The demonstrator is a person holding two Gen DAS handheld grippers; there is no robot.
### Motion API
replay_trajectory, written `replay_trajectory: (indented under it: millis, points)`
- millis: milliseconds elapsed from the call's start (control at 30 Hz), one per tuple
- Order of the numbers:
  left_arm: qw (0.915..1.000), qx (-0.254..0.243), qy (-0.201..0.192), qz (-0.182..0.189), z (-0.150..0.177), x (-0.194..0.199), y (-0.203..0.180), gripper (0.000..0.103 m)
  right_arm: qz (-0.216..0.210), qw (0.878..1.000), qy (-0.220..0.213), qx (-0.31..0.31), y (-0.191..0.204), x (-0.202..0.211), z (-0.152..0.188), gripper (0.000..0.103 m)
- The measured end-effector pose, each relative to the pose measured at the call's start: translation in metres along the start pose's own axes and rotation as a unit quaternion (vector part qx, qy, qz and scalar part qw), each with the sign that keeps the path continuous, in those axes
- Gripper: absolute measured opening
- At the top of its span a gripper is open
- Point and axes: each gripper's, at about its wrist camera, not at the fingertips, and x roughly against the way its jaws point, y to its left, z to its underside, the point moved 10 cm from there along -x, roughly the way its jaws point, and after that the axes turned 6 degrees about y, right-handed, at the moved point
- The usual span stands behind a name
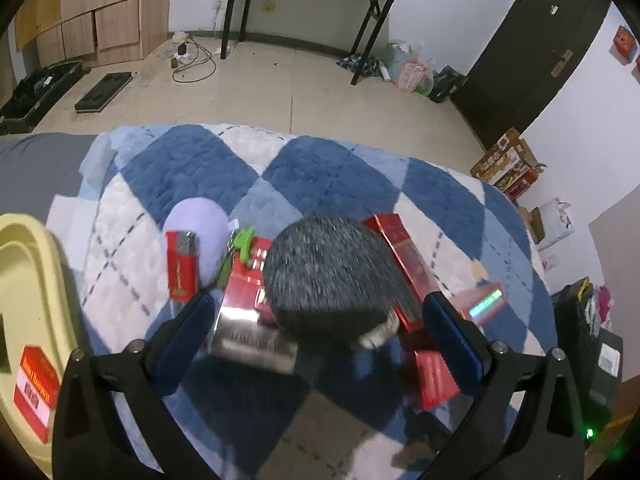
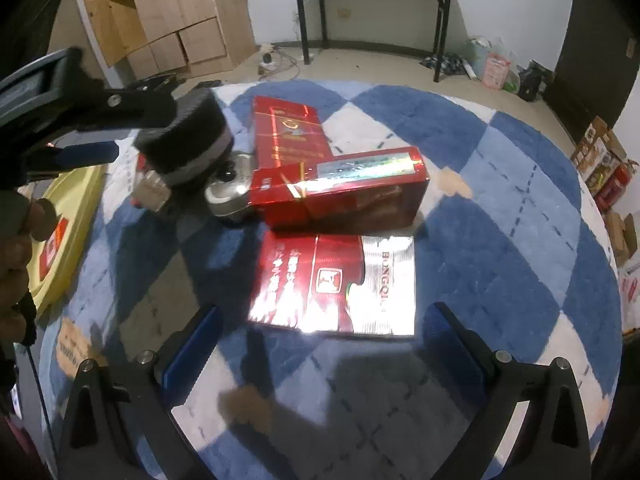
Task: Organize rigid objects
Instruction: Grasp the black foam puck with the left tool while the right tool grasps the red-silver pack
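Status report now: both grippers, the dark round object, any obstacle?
Left gripper open around dark round object, grip unclear. Right gripper open, empty, above red-silver box. Red boxes crowd close.

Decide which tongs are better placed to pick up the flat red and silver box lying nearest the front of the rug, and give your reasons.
Right. The right tongs are open, empty and lined up with the flat box just ahead. The left tongs appear to be carrying a dark round object near the yellow tray.
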Motion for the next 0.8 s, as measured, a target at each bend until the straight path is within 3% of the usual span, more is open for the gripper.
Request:
replay_trajectory:
  millis: [267,333,367,567,800]
  points:
    - [1.0,0.001,-0.007,0.003,-0.012,-0.019,-0.003,0.102,0.01,1.0,0.012,0.008,-0.001,-0.034,-0.008,0.101]
    - [0.9999,0.002,-0.007,0.008,-0.013,-0.022,-0.003,0.089,0.014,1.0,0.016,0.007,-0.004,-0.041,-0.009,0.095]
    - [1.0,0.0,-0.006,0.007,-0.014,-0.024,-0.003,0.071,0.018,1.0,0.016,0.008,-0.006,-0.043,-0.01,0.092]
    - [0.9996,-0.024,-0.014,0.004,-0.01,-0.019,-0.009,0.07,0.018,0.999,0.003,0.03,-0.003,-0.046,-0.007,0.091]
    - [0.9983,-0.039,-0.041,0.012,0.0,0.031,-0.012,0.07,0.002,0.999,0.016,0.034,-0.007,-0.029,0.011,0.09]
